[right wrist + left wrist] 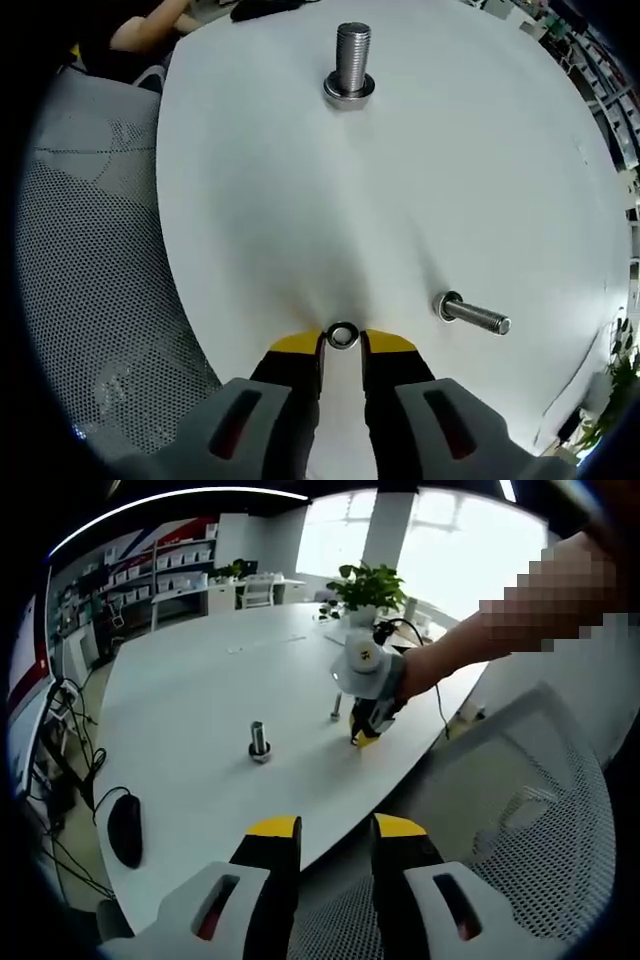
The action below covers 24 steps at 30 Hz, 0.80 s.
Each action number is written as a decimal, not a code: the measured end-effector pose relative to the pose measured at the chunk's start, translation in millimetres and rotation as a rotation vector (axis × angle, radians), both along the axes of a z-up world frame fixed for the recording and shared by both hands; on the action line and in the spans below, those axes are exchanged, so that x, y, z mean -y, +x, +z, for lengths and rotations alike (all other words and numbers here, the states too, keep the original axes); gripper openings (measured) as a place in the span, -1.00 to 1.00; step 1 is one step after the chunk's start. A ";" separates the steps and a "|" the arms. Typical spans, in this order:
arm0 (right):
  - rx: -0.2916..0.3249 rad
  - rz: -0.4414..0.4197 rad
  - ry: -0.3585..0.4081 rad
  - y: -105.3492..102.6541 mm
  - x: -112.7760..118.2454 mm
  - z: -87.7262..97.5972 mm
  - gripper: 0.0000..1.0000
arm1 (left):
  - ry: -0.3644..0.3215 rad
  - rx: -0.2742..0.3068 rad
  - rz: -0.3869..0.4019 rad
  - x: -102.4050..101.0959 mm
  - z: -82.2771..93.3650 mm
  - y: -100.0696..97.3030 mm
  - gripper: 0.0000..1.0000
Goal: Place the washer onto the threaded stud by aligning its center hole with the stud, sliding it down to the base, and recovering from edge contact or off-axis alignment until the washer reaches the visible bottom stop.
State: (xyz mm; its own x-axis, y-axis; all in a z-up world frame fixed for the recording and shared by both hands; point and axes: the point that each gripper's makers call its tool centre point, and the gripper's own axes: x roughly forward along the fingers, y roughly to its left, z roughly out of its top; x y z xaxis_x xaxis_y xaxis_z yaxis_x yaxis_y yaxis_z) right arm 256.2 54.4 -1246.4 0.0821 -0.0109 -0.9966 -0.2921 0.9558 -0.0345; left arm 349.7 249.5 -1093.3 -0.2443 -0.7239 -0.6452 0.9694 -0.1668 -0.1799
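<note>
In the left gripper view, going from the left: a black mouse [125,828] lies near the table's [200,700] left edge with its cable running off that edge; further in stands an upright stud [259,740] on its head, thread up; a second bolt [335,708] stands beyond it, just left of the right gripper [361,738], whose yellow tips touch the tabletop near the right edge, a person's hand behind it; a potted plant [366,588] sits at the far edge; a mesh chair [520,820] is off the table's right side. The left gripper [335,830] hangs over the near edge, jaws narrowly apart with nothing between them. Shelf labels in the far room are too small to read.

In the right gripper view: the chair's mesh lies left of the table edge; the stud [350,62] stands upright toward the far side; the washer [342,335] lies flat on the table between the right gripper's [342,344] yellow tips, jaws narrow around it, though whether they actually pinch it cannot be told; right of it a bolt [474,315] lies on its side, well apart from the stud.
</note>
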 end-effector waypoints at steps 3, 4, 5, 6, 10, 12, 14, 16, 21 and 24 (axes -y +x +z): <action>-0.005 -0.002 0.003 1.1 5.0 0.4 -0.66 | -0.002 -0.002 0.003 0.0 1.1 -0.5 -0.49; -0.005 -0.010 0.008 1.5 5.5 0.4 -0.67 | -0.003 -0.002 0.003 0.2 0.9 0.1 -0.49; -0.004 -0.013 0.010 2.8 3.6 2.6 -0.67 | -0.002 -0.002 0.004 0.2 0.5 0.4 -0.49; -0.003 -0.016 0.012 2.9 3.2 2.9 -0.67 | -0.002 -0.002 0.004 0.2 0.3 0.4 -0.49; -0.002 -0.015 0.014 2.2 2.4 2.9 -0.67 | -0.004 -0.003 0.004 0.1 0.7 0.6 -0.49; 0.000 -0.012 0.014 2.5 2.6 2.4 -0.67 | -0.004 -0.003 0.003 0.3 0.0 0.7 -0.49; 0.003 -0.015 0.016 1.5 2.3 2.8 -0.67 | -0.004 -0.003 0.000 0.4 0.8 -0.4 -0.49; 0.005 -0.016 0.018 0.2 2.3 2.9 -0.67 | -0.003 -0.003 -0.001 0.4 0.0 0.0 -0.49; 0.001 -0.026 0.017 0.9 3.6 0.8 -0.69 | -0.001 -0.003 -0.004 0.3 0.4 -1.0 -0.49; -0.005 -0.027 0.014 1.8 4.0 0.8 -0.69 | -0.001 -0.004 -0.003 -0.1 -0.3 -0.4 -0.49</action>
